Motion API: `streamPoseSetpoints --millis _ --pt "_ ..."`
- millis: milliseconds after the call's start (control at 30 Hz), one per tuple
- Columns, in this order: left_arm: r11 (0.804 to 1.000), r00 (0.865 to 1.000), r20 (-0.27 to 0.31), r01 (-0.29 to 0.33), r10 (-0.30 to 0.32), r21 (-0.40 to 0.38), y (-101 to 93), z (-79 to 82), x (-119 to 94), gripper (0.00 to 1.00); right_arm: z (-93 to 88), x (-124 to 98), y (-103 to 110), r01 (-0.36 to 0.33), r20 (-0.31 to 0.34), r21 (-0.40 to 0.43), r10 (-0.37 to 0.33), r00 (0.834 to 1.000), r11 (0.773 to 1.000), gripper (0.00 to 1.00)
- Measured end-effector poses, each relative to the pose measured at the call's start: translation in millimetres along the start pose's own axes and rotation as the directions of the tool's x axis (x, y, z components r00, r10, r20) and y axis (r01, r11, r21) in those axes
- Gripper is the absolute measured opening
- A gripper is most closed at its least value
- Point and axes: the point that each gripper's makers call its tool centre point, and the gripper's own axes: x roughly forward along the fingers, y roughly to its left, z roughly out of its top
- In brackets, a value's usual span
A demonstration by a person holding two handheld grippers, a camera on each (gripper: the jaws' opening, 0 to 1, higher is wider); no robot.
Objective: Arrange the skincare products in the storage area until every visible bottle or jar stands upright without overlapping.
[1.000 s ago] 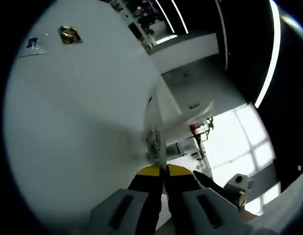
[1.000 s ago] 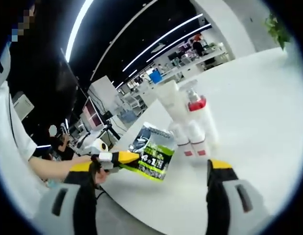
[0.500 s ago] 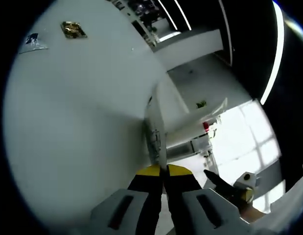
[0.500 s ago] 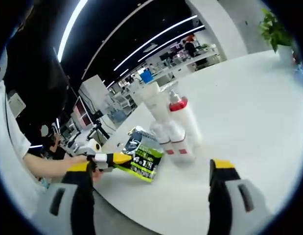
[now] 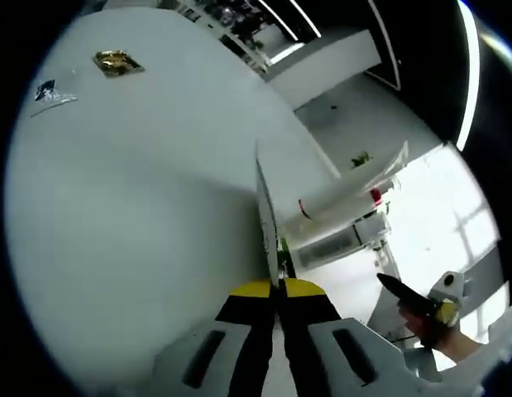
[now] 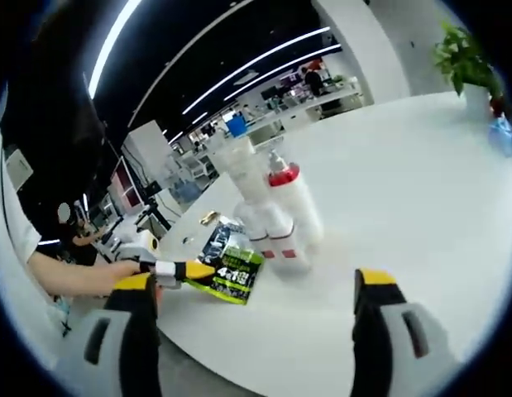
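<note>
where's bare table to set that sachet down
Bare table stretches right of the bottles toward the potted plant, and in front of them. It is crowded by the bottles where the left gripper holds the sachet.

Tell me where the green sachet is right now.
In the right gripper view the green sachet lies on the white table, pinched at its left edge by the left gripper, just left of the cluster of white bottles.

Count so far: four white bottles (image 6: 276,219) bunched together, one green sachet (image 6: 231,269), plus two small packets (image 5: 117,62) far off.
</note>
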Motion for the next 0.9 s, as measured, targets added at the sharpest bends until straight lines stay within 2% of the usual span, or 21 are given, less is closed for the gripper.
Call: streamPoseSetpoints --millis 333,467,633,700,900 --pt "0.990 0.997 -0.019 -0.076 0.079 0.118 8.9 -3.2 2 0.01 -0.9 0 -2 0.006 -0.006 0.000 -0.006 1.000 1.000 1.00" --pt "0.985 0.996 -0.023 -0.083 0.088 0.148 9.5 -3.1 2 0.02 -1.8 0 -1 0.001 -0.010 0.002 -0.001 1.000 1.000 1.00" --pt "0.955 0.991 -0.030 -0.116 0.129 0.271 12.9 -1.6 -1 0.06 -2.5 1 -1 -0.001 -0.012 0.005 0.001 1.000 1.000 1.00" --pt "0.948 0.990 -0.028 -0.122 0.136 0.294 12.4 -0.9 -1 0.08 -2.2 0 -1 0.001 -0.010 0.006 -0.001 1.000 1.000 0.98" --pt "0.889 0.984 -0.020 -0.150 0.176 0.432 14.4 -1.1 -3 0.14 -1.7 0 -2 0.003 -0.006 0.010 -0.003 1.000 1.000 0.98"
